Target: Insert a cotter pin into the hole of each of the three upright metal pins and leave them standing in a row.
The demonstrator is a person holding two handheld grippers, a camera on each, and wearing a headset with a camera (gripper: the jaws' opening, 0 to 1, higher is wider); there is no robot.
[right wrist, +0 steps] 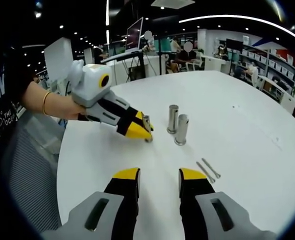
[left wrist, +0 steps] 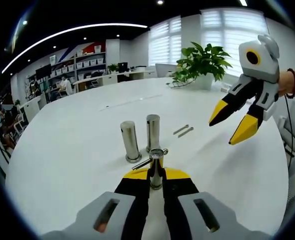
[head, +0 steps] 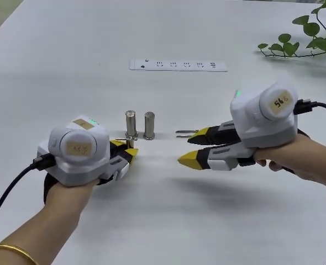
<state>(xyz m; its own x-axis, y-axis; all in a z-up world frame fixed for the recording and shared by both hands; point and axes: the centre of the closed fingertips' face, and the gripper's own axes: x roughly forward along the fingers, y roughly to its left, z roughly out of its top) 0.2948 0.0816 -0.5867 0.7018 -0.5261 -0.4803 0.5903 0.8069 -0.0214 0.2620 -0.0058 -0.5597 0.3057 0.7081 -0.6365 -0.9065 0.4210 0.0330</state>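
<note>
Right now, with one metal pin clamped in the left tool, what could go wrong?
The left tool holds its pin close to the two free upright pins; opening could knock one over. The two loose cotter pins lie side by side, so the open right tool might pinch both.

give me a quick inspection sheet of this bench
surface: white table, no spills seen
job's things: near free pin and far free pin upright, side by side; third pin has an inserted cotter pin; two loose cotter pins lie flat
clutter: power strip, plant
grippers: left hand-held gripper shut on third pin; right hand-held gripper open, unloaded
cables: left cable, right cable, both black
surroundings: open office, shelves, desks
</note>
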